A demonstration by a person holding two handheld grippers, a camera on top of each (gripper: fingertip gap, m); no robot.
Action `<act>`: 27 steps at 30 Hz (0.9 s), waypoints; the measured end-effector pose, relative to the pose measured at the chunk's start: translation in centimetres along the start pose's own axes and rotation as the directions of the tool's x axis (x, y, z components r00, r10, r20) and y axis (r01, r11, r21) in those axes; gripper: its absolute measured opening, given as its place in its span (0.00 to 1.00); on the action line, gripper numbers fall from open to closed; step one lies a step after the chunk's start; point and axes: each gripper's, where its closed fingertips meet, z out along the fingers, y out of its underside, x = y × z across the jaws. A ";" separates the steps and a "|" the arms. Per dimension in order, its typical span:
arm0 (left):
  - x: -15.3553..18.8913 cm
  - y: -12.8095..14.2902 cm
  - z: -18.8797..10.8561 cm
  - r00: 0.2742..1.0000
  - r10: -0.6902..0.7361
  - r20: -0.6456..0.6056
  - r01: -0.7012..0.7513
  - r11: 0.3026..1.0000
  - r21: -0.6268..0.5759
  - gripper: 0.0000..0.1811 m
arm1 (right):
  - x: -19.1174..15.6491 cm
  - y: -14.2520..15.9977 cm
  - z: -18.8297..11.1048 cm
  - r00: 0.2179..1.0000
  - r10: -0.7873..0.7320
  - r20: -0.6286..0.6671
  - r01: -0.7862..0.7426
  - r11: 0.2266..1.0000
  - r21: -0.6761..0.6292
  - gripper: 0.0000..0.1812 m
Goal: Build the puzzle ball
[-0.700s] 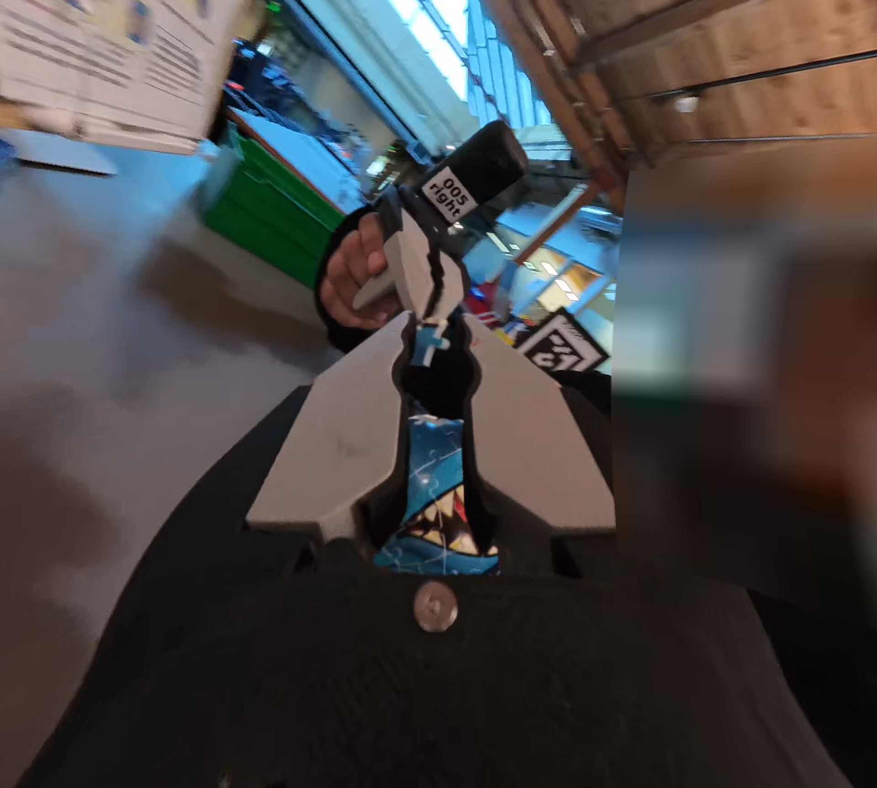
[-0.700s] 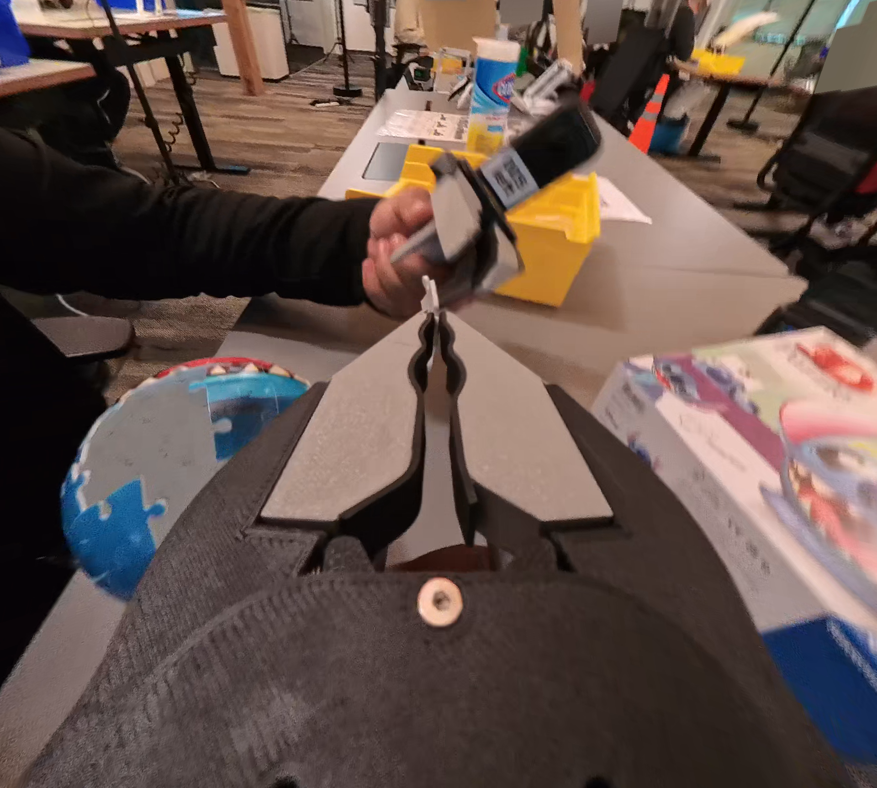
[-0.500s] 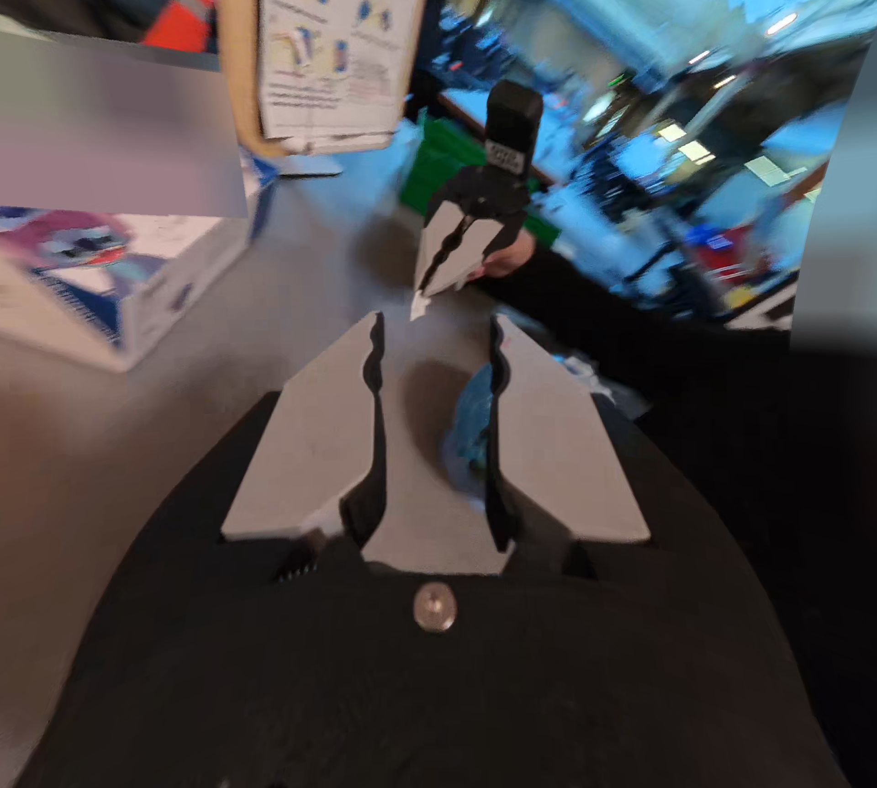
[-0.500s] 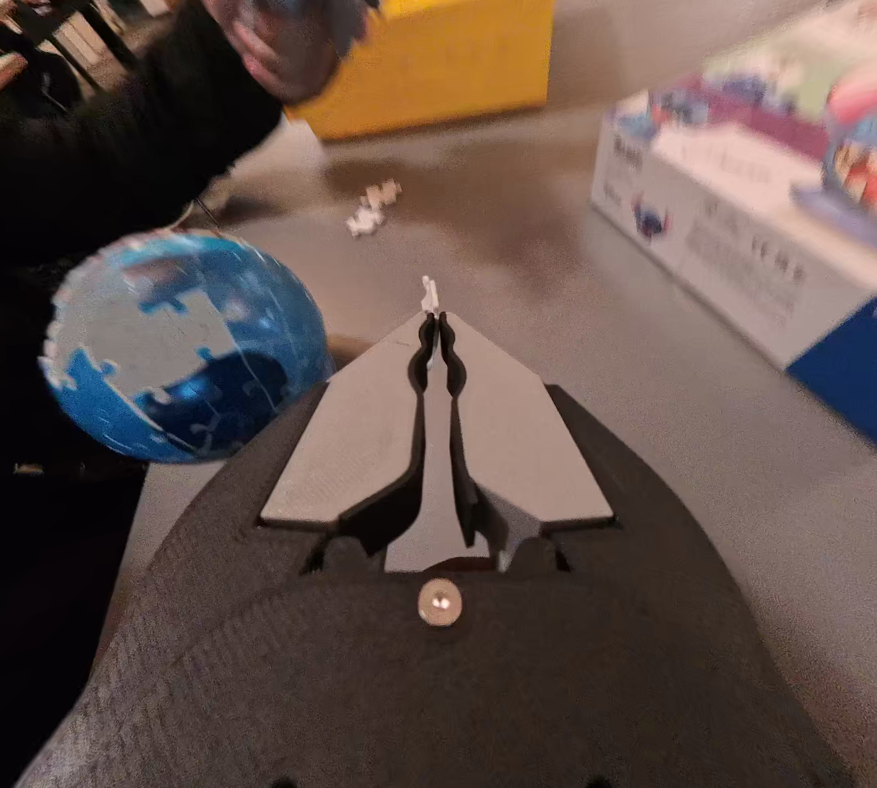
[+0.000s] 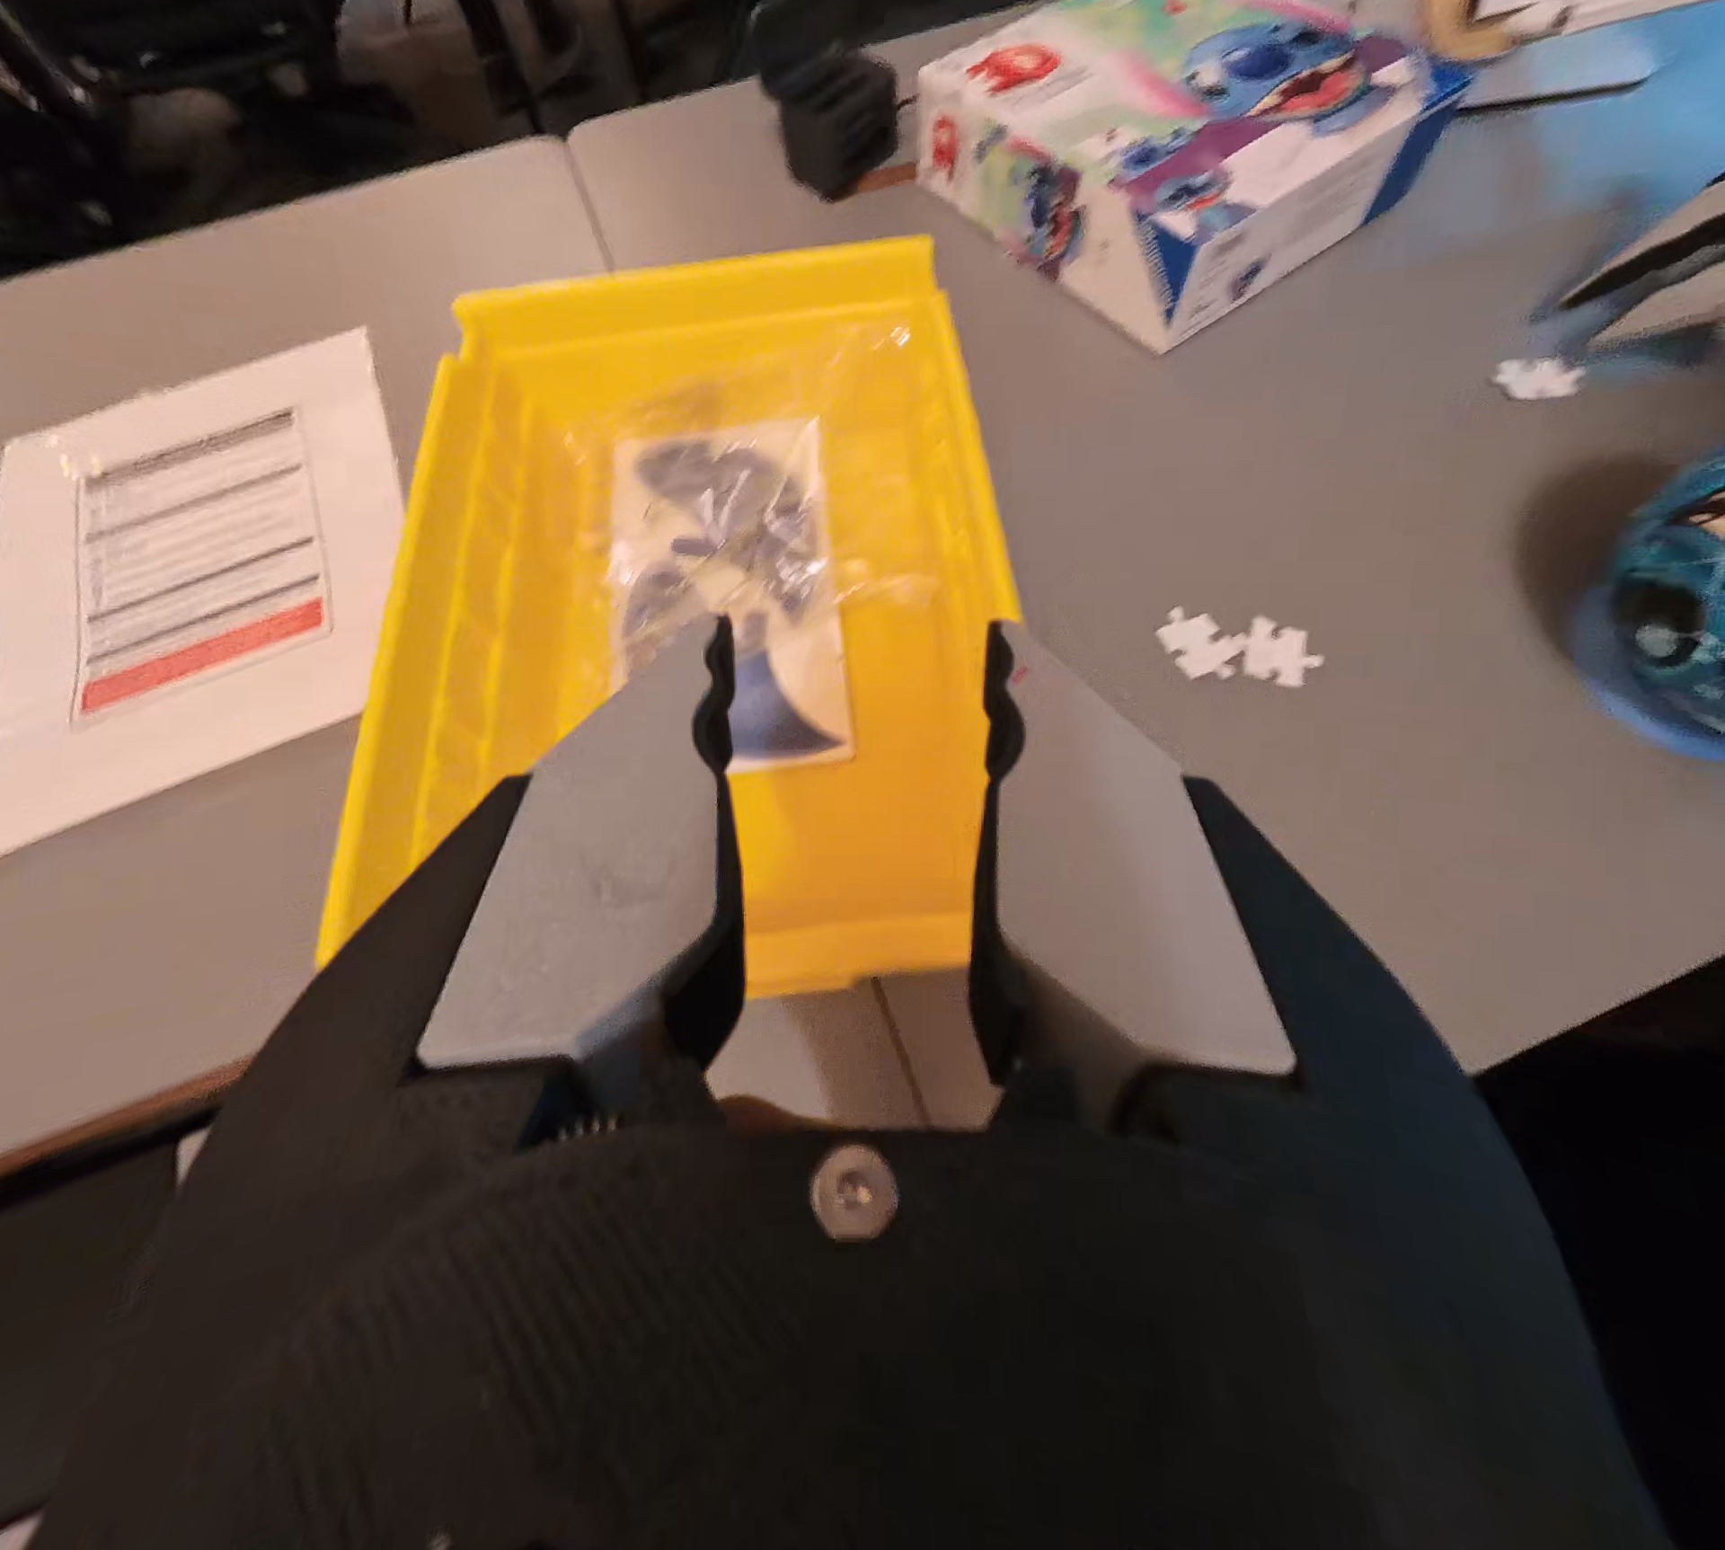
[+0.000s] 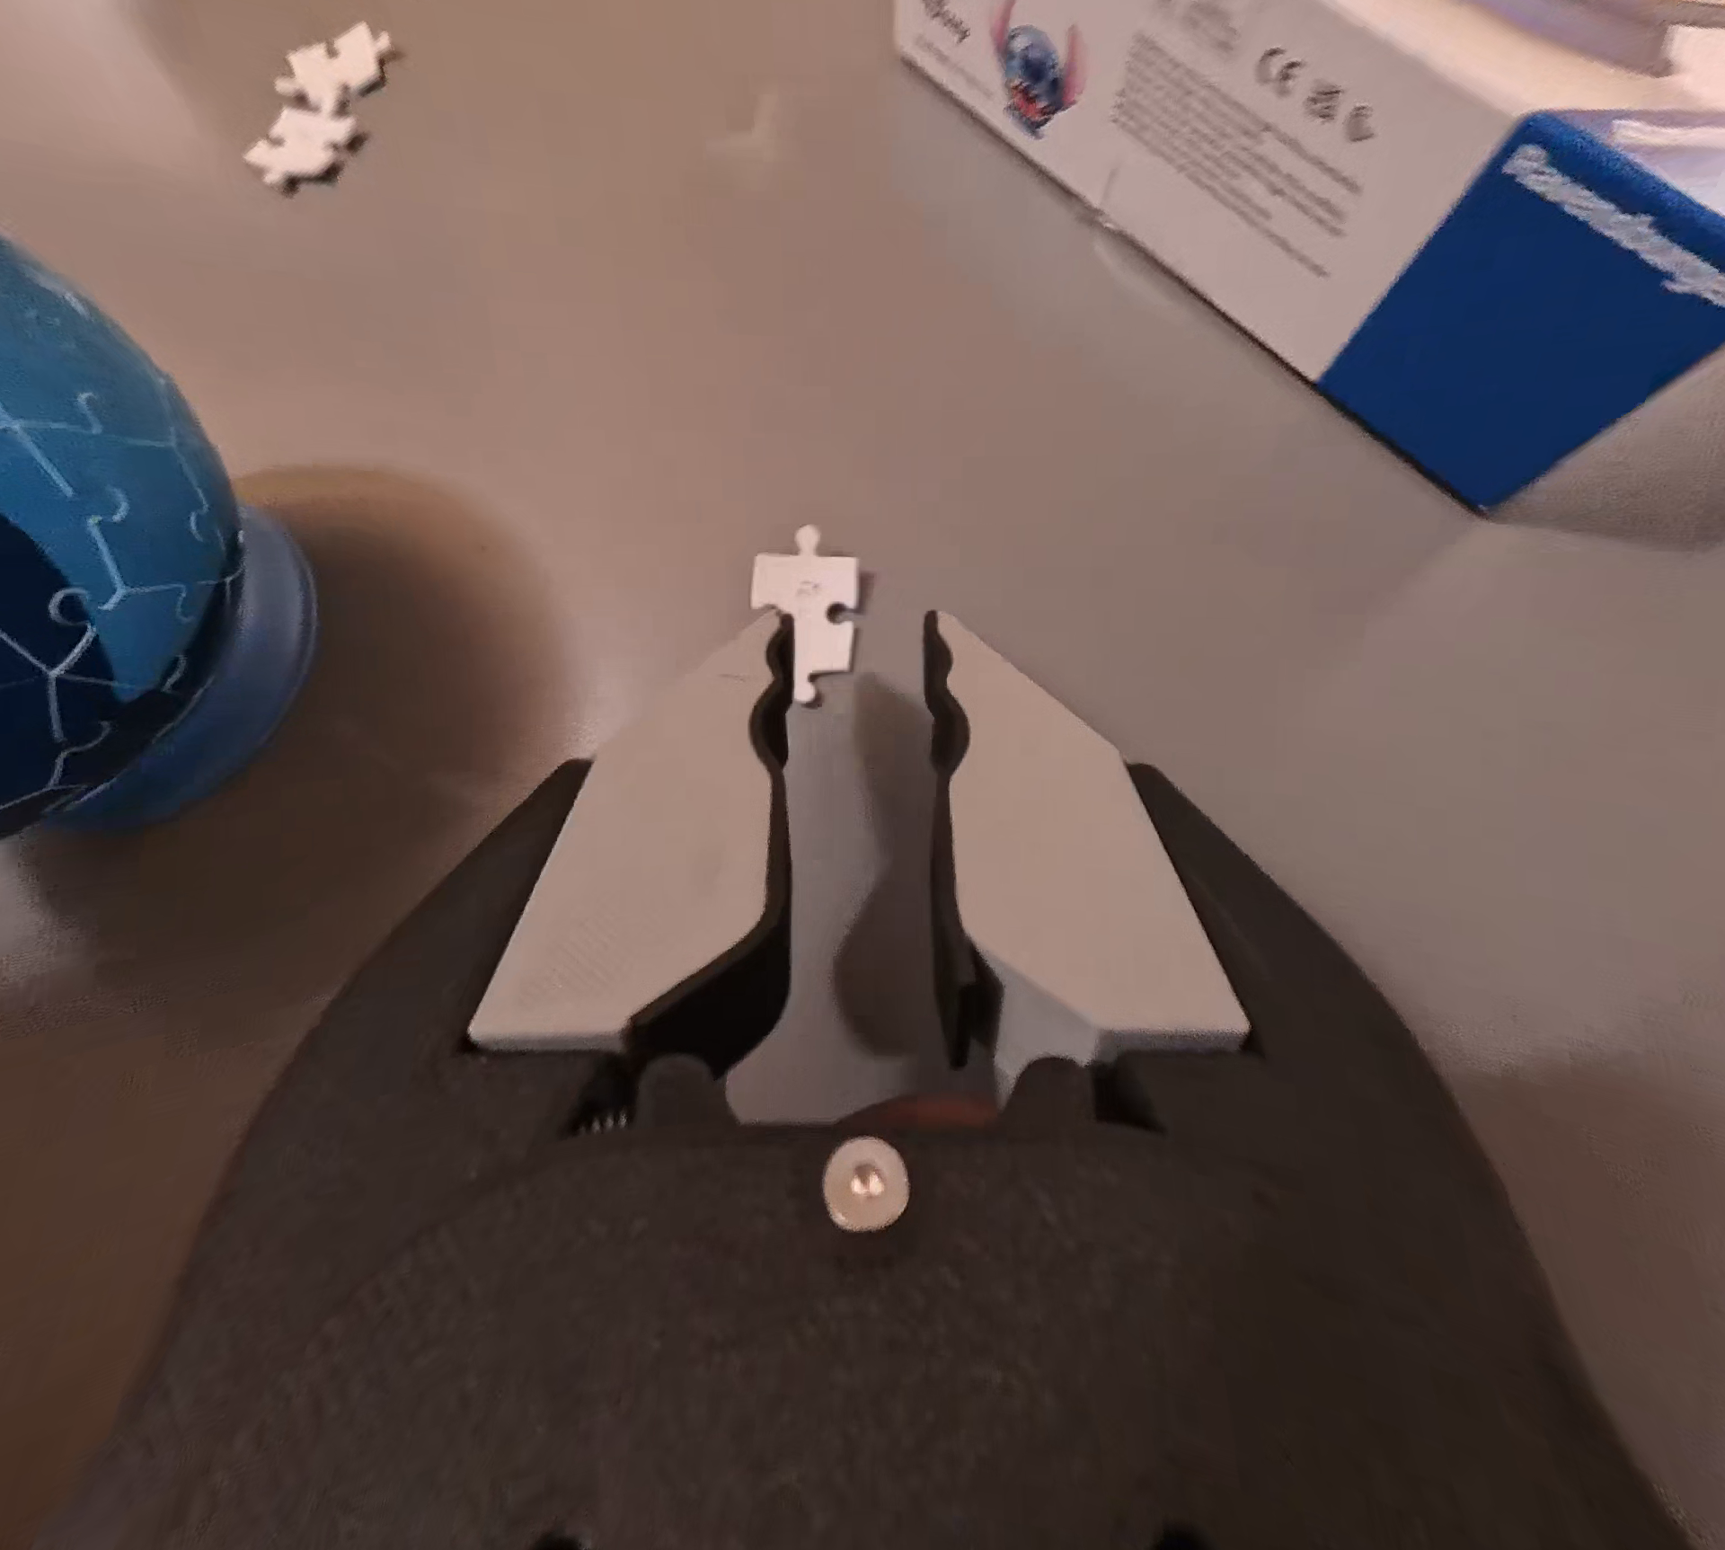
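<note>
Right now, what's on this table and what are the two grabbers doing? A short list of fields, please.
left gripper: jaws open, empty, above the yellow bin
bin contents: clear bag
right gripper: jaws open, holding nothing
single white piece: on the table, at the right gripper's tips
puzzle ball: partly built, blue, on a stand
loose white pieces: small cluster on the table
puzzle box: lying on the table

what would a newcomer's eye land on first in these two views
Likely the bright yellow bin under the open left claw, with a clear bag of pieces inside. Next, the blue puzzle ball left of the open right claw, a white puzzle piece lying on the grey table at its fingertips.
</note>
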 end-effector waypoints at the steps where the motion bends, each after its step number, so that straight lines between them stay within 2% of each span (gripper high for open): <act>1: -1.1 0.9 0.0 1.000 -0.012 0.010 0.013 1.000 -0.022 0.28 | 0.3 -0.1 -0.3 1.000 0.019 -0.008 -0.018 1.000 0.021 0.14; 6: -7.2 5.0 1.6 0.993 -0.028 0.111 0.047 0.984 -0.170 0.27 | 2.9 0.1 -1.4 0.990 0.017 -0.139 -0.007 0.998 0.068 0.15; 8: -8.6 5.9 2.5 0.993 -0.014 0.117 0.039 0.977 -0.212 0.27 | 3.4 0.2 -1.6 0.983 0.000 -0.181 0.013 0.998 0.069 0.14; 11: -8.8 7.2 5.0 0.998 -0.018 0.055 0.033 0.955 -0.293 0.26 | 3.3 0.0 -1.4 0.982 0.001 -0.188 0.015 0.996 0.083 0.14; 17: -9.8 9.6 9.6 0.991 0.096 0.089 -0.041 0.873 -0.487 0.26 | 3.0 0.1 -0.4 0.985 0.001 -0.173 0.012 0.997 0.072 0.14; 22: -12.0 11.2 11.4 0.973 0.165 0.161 -0.039 0.805 -0.591 0.22 | 2.8 0.3 -0.2 0.983 -0.031 -0.182 0.041 0.998 0.050 0.14; 23: -12.2 11.6 11.7 0.971 0.176 0.161 -0.043 0.792 -0.609 0.19 | 2.7 0.3 -0.3 0.983 -0.033 -0.181 0.042 0.998 0.050 0.14; 27: -11.8 12.7 12.6 0.976 0.169 0.138 -0.040 0.761 -0.648 0.19 | 2.7 0.4 -0.6 0.984 -0.031 -0.177 0.041 0.998 0.057 0.13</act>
